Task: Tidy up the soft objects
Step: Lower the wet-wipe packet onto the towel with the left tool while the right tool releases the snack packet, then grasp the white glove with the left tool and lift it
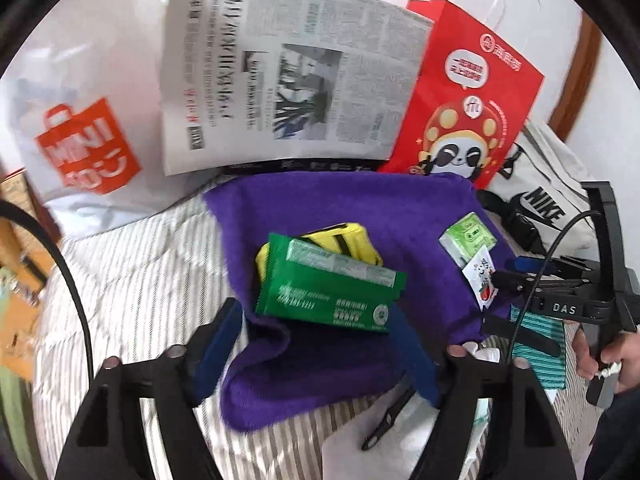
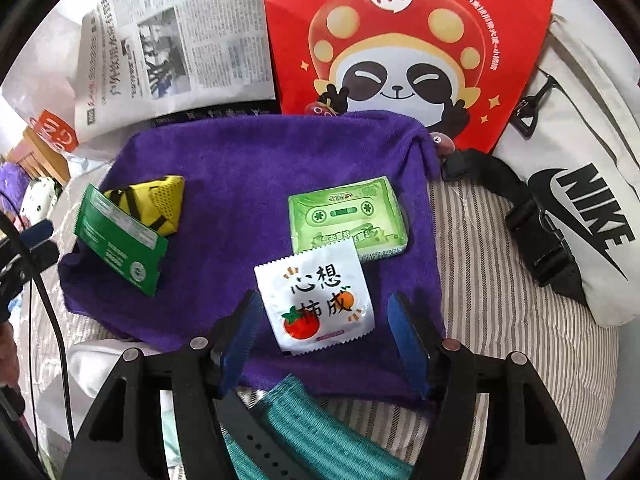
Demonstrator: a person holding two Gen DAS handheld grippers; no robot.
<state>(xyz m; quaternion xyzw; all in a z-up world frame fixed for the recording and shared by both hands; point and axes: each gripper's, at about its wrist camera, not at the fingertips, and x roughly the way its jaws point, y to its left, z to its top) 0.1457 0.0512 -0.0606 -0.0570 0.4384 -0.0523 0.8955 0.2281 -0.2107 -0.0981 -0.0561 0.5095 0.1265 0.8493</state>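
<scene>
Purple fleece towel (image 2: 240,168) carries the white tomato-print sachet (image 2: 316,300) between the right tool's (image 2: 324,336) parted fingers, left tool (image 1: 316,344) gaping too, white "NIKE" bag (image 2: 580,200) beside.

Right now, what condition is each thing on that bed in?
Purple towel: spread flat, front edge rumpled.
Dark green packet: sealed, leaning on the yellow pouch.
Light green tissue pack: sealed, lying flat.
White sachet: sealed, overlapping the tissue pack.
Left gripper: open, empty.
Right gripper: open, straddling the sachet.
</scene>
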